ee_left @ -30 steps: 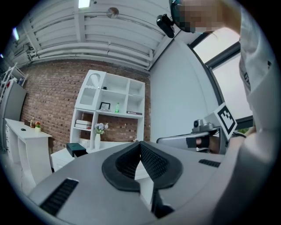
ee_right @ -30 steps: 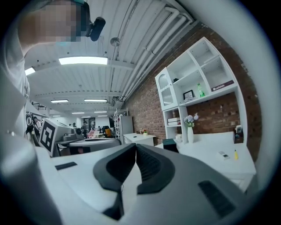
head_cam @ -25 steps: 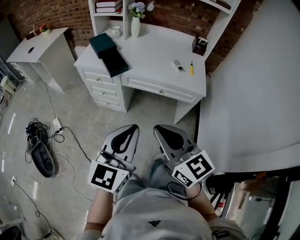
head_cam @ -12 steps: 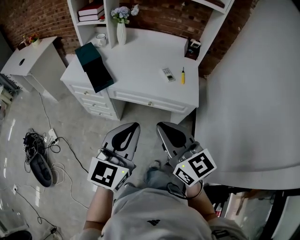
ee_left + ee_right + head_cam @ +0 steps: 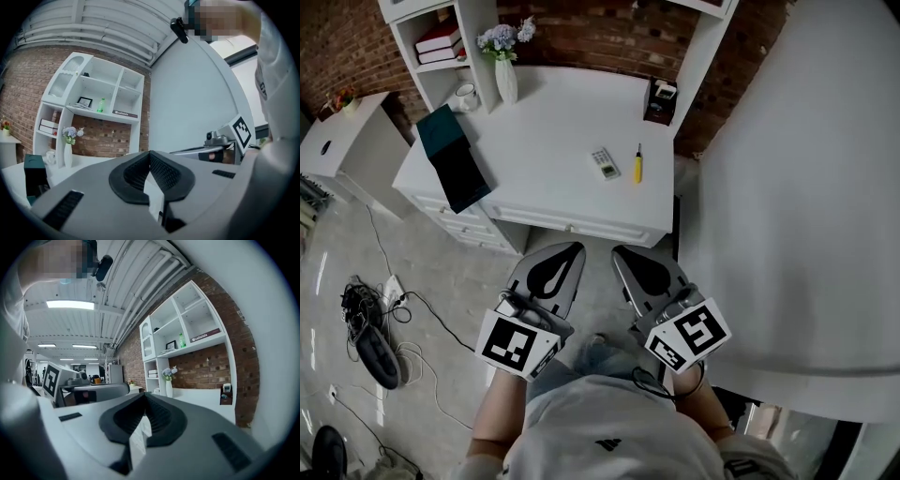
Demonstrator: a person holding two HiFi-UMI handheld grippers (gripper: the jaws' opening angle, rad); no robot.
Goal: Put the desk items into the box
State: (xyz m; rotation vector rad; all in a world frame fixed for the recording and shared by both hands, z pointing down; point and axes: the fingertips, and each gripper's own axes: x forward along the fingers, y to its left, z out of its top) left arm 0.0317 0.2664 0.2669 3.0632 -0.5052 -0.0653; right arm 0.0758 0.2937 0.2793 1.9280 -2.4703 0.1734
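Left hand-held gripper (image 5: 565,255) and right hand-held gripper (image 5: 623,258) were shut and empty, short of the desk (image 5: 553,122). Remote control (image 5: 604,163) and yellow screwdriver (image 5: 637,163) lay ahead, teal box (image 5: 455,155) ahead-left. Advised: open the jaws before reaching the remote control.

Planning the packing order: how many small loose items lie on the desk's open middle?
2: a white remote near the front edge and a yellow-handled tool just right of it. The holder at back right may hide more.

My head camera looks steeply down on the white counter (image 5: 553,122), a short way ahead. Cameras on the left hand-held gripper (image 5: 572,251) and right hand-held gripper (image 5: 618,252) face level along their jaws. All three views share the vase (image 5: 506,80).
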